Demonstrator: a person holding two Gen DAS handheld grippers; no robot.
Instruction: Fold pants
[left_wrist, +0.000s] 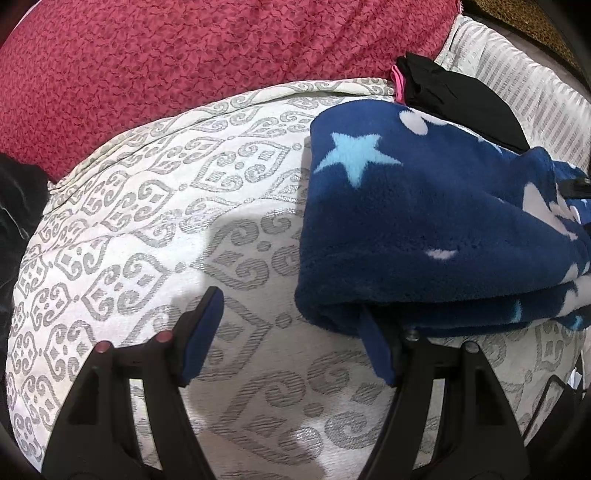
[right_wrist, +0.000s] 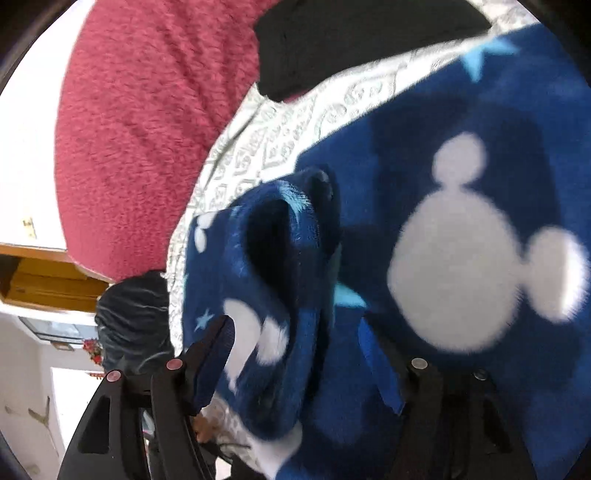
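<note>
The pants are navy fleece with light blue stars and white mouse-head shapes. They lie folded on the patterned white bedcover, at the right of the left wrist view. My left gripper is open, its left finger over bare cover, its right fingertip tucked under the pants' near folded edge. In the right wrist view the pants fill the right side. My right gripper is open, with a bunched fold of the pants standing between its fingers, which do not pinch it.
A crimson blanket lies behind the cover. Black clothing with a pink edge sits behind the pants, beside a striped pillow. A dark garment lies at the far left. A wooden shelf shows beyond the bed.
</note>
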